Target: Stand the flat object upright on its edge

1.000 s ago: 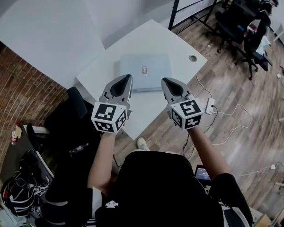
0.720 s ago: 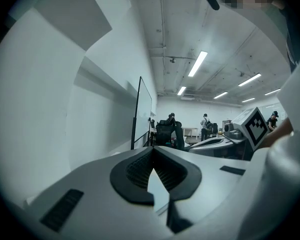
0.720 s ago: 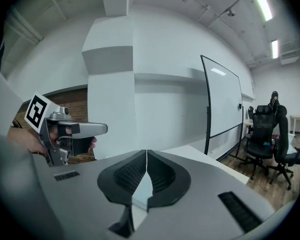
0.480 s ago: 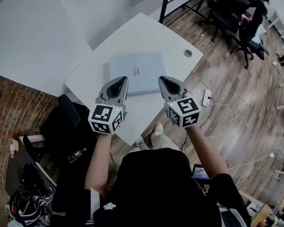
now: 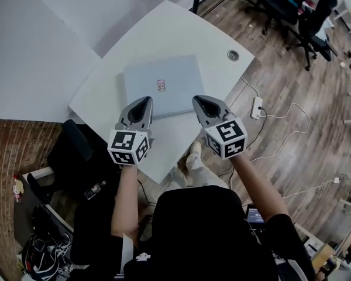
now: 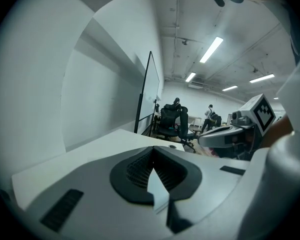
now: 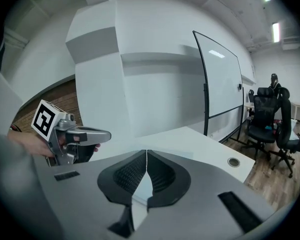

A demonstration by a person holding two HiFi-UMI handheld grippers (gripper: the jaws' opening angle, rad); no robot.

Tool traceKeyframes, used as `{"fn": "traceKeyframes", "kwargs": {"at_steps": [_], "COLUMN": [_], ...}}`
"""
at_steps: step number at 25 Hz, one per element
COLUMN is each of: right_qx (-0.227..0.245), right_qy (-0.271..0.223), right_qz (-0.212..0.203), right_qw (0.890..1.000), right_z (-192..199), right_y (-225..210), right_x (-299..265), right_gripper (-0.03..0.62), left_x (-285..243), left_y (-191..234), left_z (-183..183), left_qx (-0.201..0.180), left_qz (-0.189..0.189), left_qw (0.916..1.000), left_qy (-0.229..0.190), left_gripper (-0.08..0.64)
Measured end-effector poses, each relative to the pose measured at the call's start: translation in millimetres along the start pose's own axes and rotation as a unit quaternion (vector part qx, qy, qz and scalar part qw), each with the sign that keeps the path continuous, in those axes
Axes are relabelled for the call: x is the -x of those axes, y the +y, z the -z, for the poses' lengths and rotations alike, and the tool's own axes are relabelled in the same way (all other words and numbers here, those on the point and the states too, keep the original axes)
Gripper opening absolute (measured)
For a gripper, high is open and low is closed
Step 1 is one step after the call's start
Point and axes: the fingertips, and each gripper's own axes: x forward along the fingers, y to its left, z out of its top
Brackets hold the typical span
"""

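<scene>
A flat grey laptop (image 5: 162, 85), lid closed, with a small red label, lies on the white table (image 5: 193, 34). In the head view my left gripper (image 5: 145, 100) hovers by the laptop's near left corner, jaws together and empty. My right gripper (image 5: 196, 100) hovers over the near right corner, also shut with nothing held. In the left gripper view the left gripper (image 6: 152, 151) shows closed jaws, with the right gripper's marker cube (image 6: 262, 113) off to the right. The right gripper (image 7: 146, 155) has its jaws closed in its own view, and the left gripper's body (image 7: 72, 136) shows at the left.
The table has a round cable hole (image 5: 233, 55) near its right edge. A black chair (image 5: 76, 157) stands at the table's near left. A power strip (image 5: 256, 107) with cables lies on the wood floor. Office chairs (image 5: 292, 7) stand at the far right. White walls close in behind.
The view has shifted so the table and laptop sit lower and closer. Both grippers stay shut and have come nearer the laptop's near edge.
</scene>
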Motion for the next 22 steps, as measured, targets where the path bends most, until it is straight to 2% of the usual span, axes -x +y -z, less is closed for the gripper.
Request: {"fn": "traceKeyframes", "kwargs": {"at_steps": [10, 18, 20, 22], "right_qx": [-0.041, -0.067, -0.073, -0.079], "right_qy": [0.023, 0.051, 0.057, 0.063], "right_qz": [-0.007, -0.011, -0.01, -0.006], "right_qw": [0.999, 0.996, 0.996, 0.995], "right_z": [41, 81, 90, 98], "right_y": [-16, -16, -18, -21], "right_x": [-38, -51, -50, -48], "right_gripper": [0.041, 0.041, 0.041, 0.041], "left_x": [-32, -60, -67, -74], "left_y": [9, 35, 37, 40], "left_z": [70, 93, 100, 105], "left_qx": [-0.017, -0.036, -0.04, -0.038], "left_qz": [0.017, 0.017, 0.021, 0.025], "left_qw": [0.9959, 0.9925, 0.9913, 0.9904], "left_qy": [0.088, 0.115, 0.124, 0.131], "left_gripper": [0.008, 0.011, 0.041, 0.122]}}
